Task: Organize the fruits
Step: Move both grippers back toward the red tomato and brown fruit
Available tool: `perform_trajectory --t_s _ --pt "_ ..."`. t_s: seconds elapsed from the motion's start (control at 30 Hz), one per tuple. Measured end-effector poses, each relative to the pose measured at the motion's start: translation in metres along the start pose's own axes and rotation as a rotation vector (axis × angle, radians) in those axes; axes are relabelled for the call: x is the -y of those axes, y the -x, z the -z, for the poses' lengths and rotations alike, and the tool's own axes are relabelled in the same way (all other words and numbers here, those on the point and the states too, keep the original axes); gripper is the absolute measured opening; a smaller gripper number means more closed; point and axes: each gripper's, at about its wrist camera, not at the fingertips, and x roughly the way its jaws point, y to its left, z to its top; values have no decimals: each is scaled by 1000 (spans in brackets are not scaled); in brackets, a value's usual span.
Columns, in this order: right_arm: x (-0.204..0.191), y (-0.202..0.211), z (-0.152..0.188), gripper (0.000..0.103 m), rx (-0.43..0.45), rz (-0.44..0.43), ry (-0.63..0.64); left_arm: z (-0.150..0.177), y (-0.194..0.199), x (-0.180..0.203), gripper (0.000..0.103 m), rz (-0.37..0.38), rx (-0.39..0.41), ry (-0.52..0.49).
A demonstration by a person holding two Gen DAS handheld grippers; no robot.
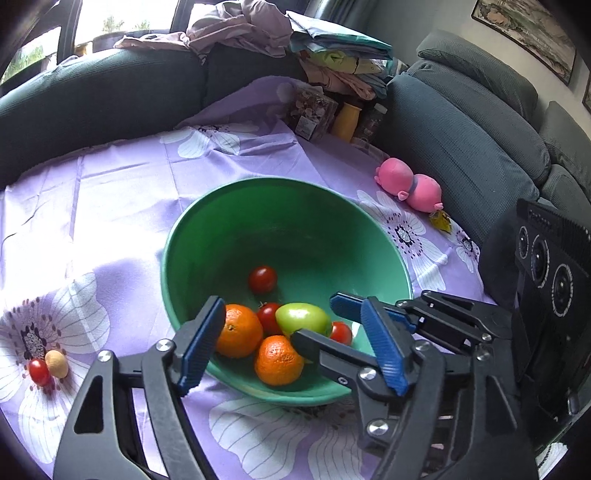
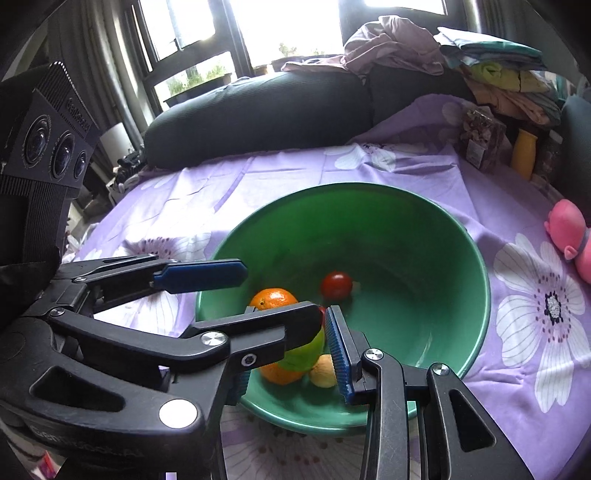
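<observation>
A green bowl (image 1: 258,221) sits on the purple flowered cloth and also shows in the right wrist view (image 2: 424,229). It holds two oranges (image 1: 238,330), a green tomato (image 1: 301,317) and small red tomatoes (image 1: 262,279). My left gripper (image 1: 291,343) is open over the bowl's near rim, around nothing. My right gripper (image 2: 288,343) is open low inside the bowl, with the green tomato (image 2: 306,354) and a yellowish fruit (image 2: 323,371) between its fingers. A red tomato (image 1: 38,371) and a tan fruit (image 1: 56,363) lie on the cloth at the left.
A pink plush toy (image 1: 410,182) lies right of the bowl. A snack bag (image 1: 312,110) and a yellow bottle (image 1: 345,120) stand at the back. Dark sofa cushions (image 1: 92,103) with piled clothes (image 1: 236,29) ring the table.
</observation>
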Motion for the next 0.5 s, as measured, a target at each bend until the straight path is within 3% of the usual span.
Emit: perform_trajectory --t_s 0.07,0.27,0.43,0.5 --pt "-1 2 0 38 4 4 3 1 8 -1 85 -44 19 -9" --pt "-19 16 6 39 15 0 47 12 34 -10 87 -189 54 -27" --pt "-34 23 8 39 15 -19 82 29 57 -25 89 -271 71 4" --pt "-42 25 10 44 10 -29 101 37 65 -31 89 -295 75 30"
